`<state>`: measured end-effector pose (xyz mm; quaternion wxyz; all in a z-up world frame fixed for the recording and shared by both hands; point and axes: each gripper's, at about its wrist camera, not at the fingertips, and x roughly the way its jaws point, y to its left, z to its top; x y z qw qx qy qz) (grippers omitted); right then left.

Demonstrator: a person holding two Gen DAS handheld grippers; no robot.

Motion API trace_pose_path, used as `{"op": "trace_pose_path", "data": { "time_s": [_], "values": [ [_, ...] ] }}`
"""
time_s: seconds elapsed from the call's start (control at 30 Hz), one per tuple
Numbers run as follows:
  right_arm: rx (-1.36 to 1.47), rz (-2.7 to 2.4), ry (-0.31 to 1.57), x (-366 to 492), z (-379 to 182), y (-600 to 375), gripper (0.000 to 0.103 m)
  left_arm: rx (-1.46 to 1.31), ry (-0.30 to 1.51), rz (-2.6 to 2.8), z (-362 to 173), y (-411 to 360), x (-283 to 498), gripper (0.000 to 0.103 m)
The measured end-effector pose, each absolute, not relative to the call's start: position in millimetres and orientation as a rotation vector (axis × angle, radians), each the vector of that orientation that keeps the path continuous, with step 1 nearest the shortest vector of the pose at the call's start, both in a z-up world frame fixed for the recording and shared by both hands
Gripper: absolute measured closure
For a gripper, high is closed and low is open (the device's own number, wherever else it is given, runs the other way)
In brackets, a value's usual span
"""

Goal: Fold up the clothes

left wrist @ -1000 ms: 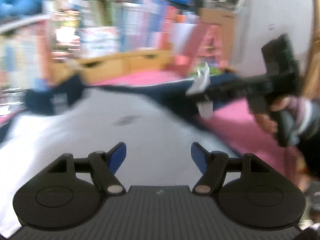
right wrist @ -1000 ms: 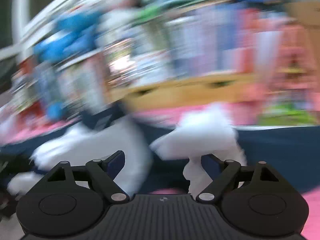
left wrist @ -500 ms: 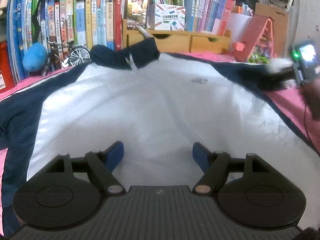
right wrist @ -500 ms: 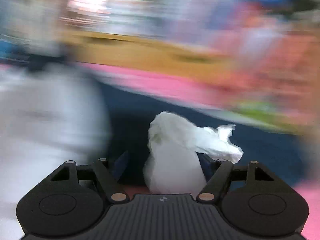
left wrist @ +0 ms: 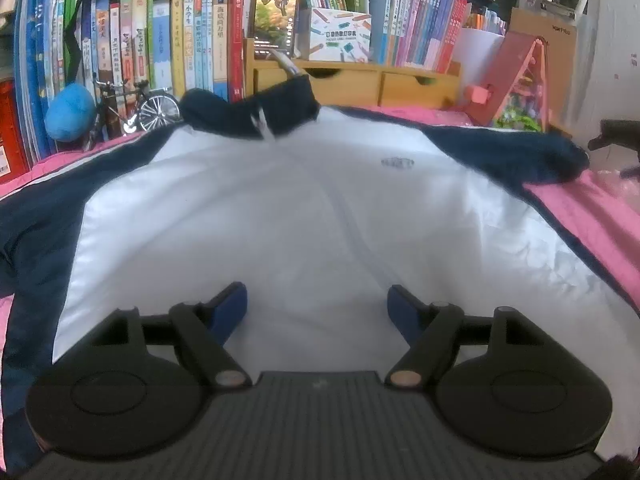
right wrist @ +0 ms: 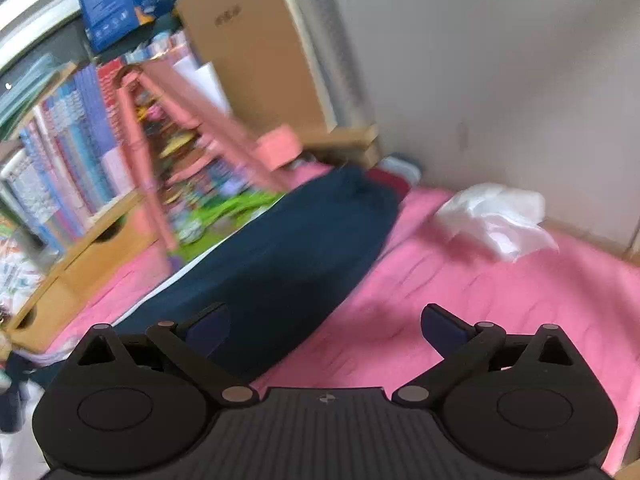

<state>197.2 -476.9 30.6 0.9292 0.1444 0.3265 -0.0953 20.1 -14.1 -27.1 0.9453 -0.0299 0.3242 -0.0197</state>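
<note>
A white jacket (left wrist: 304,208) with a navy collar (left wrist: 248,112) and navy sleeves lies spread flat on a pink mat (right wrist: 460,288). My left gripper (left wrist: 316,294) hovers over the white body near its front hem. Its jaws are opening and nothing is between them. My right gripper (right wrist: 324,314) is beside the jacket's right navy sleeve (right wrist: 288,248), half over the sleeve and half over the mat. Its jaws are opening wide and hold nothing. A crumpled white sheet (right wrist: 496,220) lies on the mat near the wall, apart from both grippers.
Behind the jacket stand a bookshelf, a wooden drawer unit (left wrist: 360,80) with a phone (left wrist: 276,12) propped on it, a toy bicycle (left wrist: 136,108) and a blue plush ball (left wrist: 68,112). A pink triangular toy (left wrist: 516,80) and a cardboard box (right wrist: 256,40) are at the right.
The right gripper let go of the crumpled white sheet and swung right; the sheet now lies by the wall. The left gripper sank toward the jacket, then held still, its jaws a little wider.
</note>
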Motion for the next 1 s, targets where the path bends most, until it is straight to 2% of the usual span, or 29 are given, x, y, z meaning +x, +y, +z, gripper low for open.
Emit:
{"op": "trace_pose_path", "data": {
  "time_s": [0.07, 0.2, 0.3, 0.37, 0.5, 0.57, 0.6, 0.63, 0.8, 0.83, 0.9, 0.97, 1.0],
  "values": [
    [0.153, -0.119, 0.646, 189.2, 35.0, -448.0, 0.000, -0.051, 0.662, -0.039, -27.2, -15.5, 20.5, 0.025],
    [0.157, 0.336, 0.668, 171.5, 41.1, -386.6, 0.000, -0.029, 0.668, -0.035, -27.4, -18.6, 21.4, 0.024],
    [0.037, 0.625, 0.657, 157.3, 40.3, -301.6, 0.000, -0.027, 0.668, -0.035, -27.6, -18.5, 21.5, 0.024],
    [-0.025, 0.789, 0.669, 147.3, 30.8, -249.4, 0.004, -0.028, 0.668, -0.035, -27.8, -18.2, 21.6, 0.024],
    [-0.145, 0.934, 0.731, 155.7, 10.1, -173.2, 0.036, -0.025, 0.668, -0.035, -28.7, -18.3, 21.5, 0.024],
    [-0.241, 0.879, 0.745, 174.3, -6.0, -157.0, 0.042, -0.024, 0.668, -0.036, -29.0, -18.4, 21.3, 0.024],
    [-0.275, 0.848, 0.703, 182.9, -11.2, -159.1, 0.043, -0.026, 0.668, -0.036, -29.1, -18.4, 21.5, 0.024],
    [-0.309, 0.799, 0.660, 193.3, -15.3, -166.5, 0.038, -0.027, 0.668, -0.037, -29.2, -18.3, 21.6, 0.024],
    [-0.200, 0.281, 0.643, 284.6, -23.5, -256.8, 0.036, -0.037, 0.667, -0.044, -29.7, -16.7, 21.6, 0.023],
    [-0.240, 0.129, 0.644, 294.0, -22.2, -267.9, 0.038, -0.037, 0.667, -0.045, -29.6, -16.4, 21.7, 0.023],
    [-0.338, -0.090, 0.641, 302.9, -17.7, -279.9, 0.053, -0.038, 0.667, -0.046, -29.6, -16.5, 22.1, 0.023],
    [-0.329, -0.004, 0.594, 287.1, -1.8, -283.2, 0.049, -0.038, 0.668, -0.048, -30.0, -16.9, 22.1, 0.022],
    [-0.300, 0.051, 0.579, 278.0, 6.6, -278.6, 0.043, -0.038, 0.668, -0.049, -30.2, -17.0, 22.2, 0.022]
  ]
}}
